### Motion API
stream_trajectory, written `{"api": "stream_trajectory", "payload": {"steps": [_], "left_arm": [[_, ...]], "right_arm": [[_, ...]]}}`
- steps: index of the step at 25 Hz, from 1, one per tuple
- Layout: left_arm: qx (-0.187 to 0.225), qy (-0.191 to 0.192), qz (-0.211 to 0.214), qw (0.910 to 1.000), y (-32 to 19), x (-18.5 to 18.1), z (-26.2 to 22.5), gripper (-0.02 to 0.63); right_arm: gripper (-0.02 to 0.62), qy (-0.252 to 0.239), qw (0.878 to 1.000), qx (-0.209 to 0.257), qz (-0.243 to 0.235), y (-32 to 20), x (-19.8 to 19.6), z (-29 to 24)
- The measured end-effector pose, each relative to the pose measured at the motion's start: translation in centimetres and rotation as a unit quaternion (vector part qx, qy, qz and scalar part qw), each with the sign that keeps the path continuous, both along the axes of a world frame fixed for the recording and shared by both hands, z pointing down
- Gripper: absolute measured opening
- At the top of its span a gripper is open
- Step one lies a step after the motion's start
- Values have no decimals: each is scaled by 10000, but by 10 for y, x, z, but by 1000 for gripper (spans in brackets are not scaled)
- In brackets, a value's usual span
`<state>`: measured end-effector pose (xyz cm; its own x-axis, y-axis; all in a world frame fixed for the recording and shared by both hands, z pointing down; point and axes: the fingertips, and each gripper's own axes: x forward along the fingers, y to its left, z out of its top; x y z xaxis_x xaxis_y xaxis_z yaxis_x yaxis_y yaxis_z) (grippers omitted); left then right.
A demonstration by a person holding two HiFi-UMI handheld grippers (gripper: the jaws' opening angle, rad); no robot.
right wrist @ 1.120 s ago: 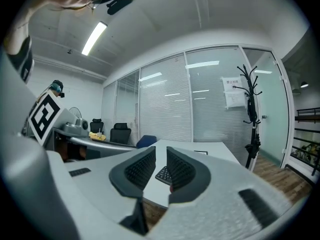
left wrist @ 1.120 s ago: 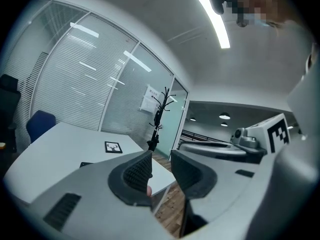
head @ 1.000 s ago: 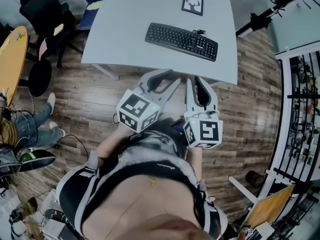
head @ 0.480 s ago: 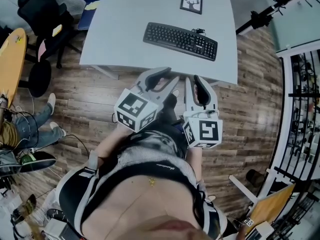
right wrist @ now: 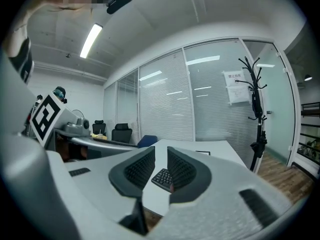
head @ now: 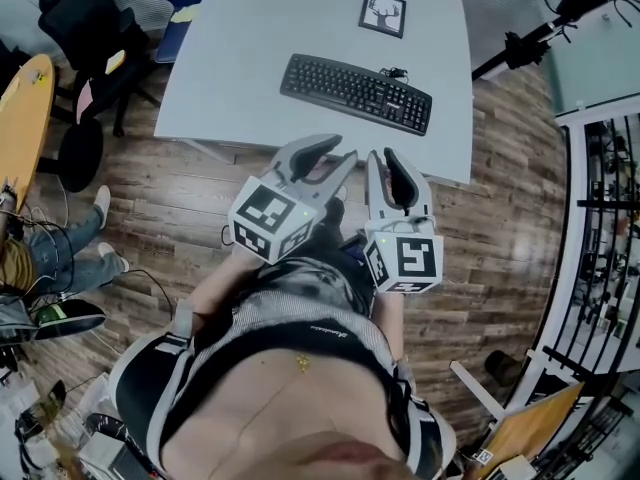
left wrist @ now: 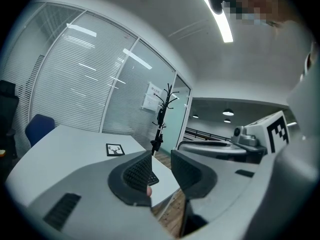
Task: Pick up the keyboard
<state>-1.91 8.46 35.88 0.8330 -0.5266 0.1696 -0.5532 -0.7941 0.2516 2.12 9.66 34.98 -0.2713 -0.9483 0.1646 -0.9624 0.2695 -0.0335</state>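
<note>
The black keyboard (head: pixel 356 93) lies slantwise on the pale grey table (head: pixel 250 68), close to its near edge. Both grippers hang over the wooden floor, short of that edge and apart from the keyboard. My left gripper (head: pixel 335 153) is open, its jaws a moderate gap apart with nothing between them. My right gripper (head: pixel 382 158) is open only a narrow slit and is empty too. In the left gripper view, part of the keyboard (left wrist: pixel 151 178) shows past the left gripper (left wrist: pixel 161 159). The right gripper view has the keyboard (right wrist: pixel 162 178) beyond the right gripper (right wrist: pixel 161 156).
A framed deer picture (head: pixel 384 13) lies on the table behind the keyboard. Office chairs (head: pixel 90 28) stand at the table's left, with a seated person's legs (head: pixel 60 253) further left. A black coat stand (head: pixel 530 33) and metal shelving (head: pixel 600 218) are to the right.
Both grippers have come a little nearer to the table's near edge, and the keyboard sits slightly lower in the head view. The jaws look unchanged.
</note>
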Motion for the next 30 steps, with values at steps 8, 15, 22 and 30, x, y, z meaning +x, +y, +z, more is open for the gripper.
{"api": "stream_trajectory", "payload": {"steps": [8,15,22,30], "left_arm": [[-39,-102,1,9999,-24,19,3,103],[-152,-91,-9,9998,-41,29,11,103],[-240,-143,2,9996,-66,47,17,103],[-230,-185,-63,9995,-102,64,10,103]], "right_arm": [[78,-22,9998,-78,-198,-33,9,3],[78,-63,9996,-202,-164,-46,18,11],[78,-70,9995,-291,-129,-70,39,17],[78,-105,9994,-227,-228,-110,57,10]]}}
